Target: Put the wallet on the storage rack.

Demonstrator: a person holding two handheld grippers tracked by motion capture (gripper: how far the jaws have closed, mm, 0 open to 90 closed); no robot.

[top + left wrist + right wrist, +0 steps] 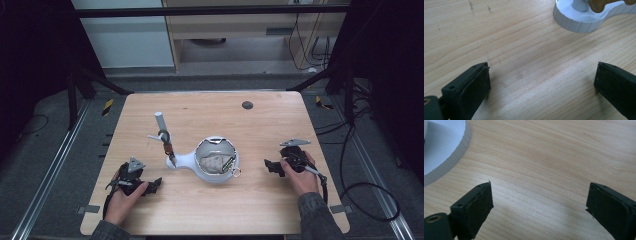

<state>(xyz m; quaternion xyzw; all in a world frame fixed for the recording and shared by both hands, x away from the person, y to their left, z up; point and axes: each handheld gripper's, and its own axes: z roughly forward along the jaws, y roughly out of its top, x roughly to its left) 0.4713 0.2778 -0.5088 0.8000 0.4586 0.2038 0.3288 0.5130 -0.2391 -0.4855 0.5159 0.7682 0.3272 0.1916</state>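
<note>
So we've got both the left gripper (156, 185) and right gripper (269, 166) gaping wide, empty, bare table (260, 125) around; white stand (212, 162) sits between.

Even overhead light brightens the pale wooden tabletop (215, 200); surroundings fall dark; soft shadows spread under close, slightly blurred black padded jaws.

**Dim room around a pale wooden table**

Light wood table (280, 210) with rounded corners at centre, a small dark round spot (247, 105) near its far edge. Grey floor (45, 145) all around, with metal rails (55, 165) along both sides. Black curtains (30, 50) left and right. Beyond, a white panel (125, 40) beside a beige cabinet (235, 25). Loose black cables (370, 200) on the right.
</note>
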